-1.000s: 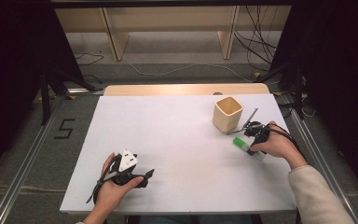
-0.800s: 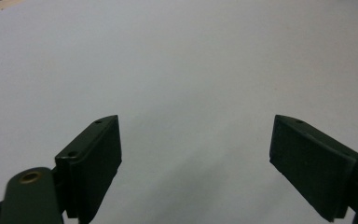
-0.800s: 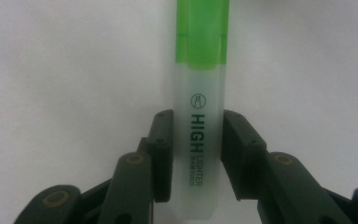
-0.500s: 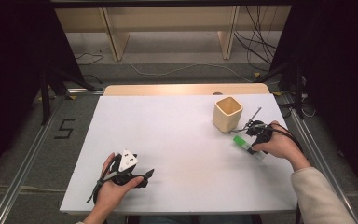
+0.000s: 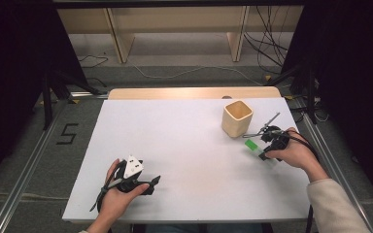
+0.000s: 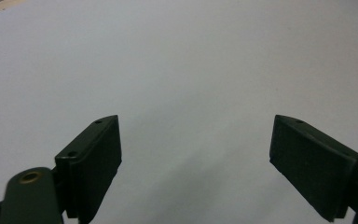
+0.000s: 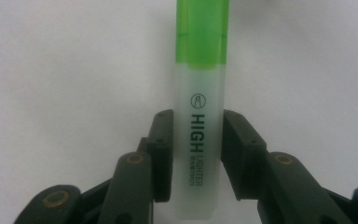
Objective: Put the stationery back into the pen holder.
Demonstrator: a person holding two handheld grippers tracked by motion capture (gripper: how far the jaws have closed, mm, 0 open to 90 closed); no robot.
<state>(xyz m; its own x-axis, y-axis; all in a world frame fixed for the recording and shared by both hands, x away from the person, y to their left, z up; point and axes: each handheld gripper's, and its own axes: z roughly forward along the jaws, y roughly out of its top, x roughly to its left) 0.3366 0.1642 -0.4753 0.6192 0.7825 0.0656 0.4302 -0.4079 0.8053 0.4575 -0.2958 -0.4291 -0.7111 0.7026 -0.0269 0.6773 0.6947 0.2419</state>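
A highlighter (image 7: 200, 84) with a green cap and a clear white barrel printed "HIGH LIGHTER" lies lengthwise between the jaws of my right gripper (image 7: 198, 121), whose pads press on both sides of the barrel. In the high view the highlighter (image 5: 254, 147) is at the right of the white table (image 5: 184, 141), green cap pointing away from the hand, just in front of a tan square cup (image 5: 236, 118). The right gripper (image 5: 264, 145) sits low over the table. My left gripper (image 5: 150, 183) rests near the front left, and its jaws (image 6: 196, 135) stand wide open over bare white surface.
The tan cup stands upright, a short way left of and behind the right hand. A wooden strip (image 5: 189, 93) runs along the table's far edge. Metal rails (image 5: 24, 170) flank the table on the floor, and cables lie beyond it.
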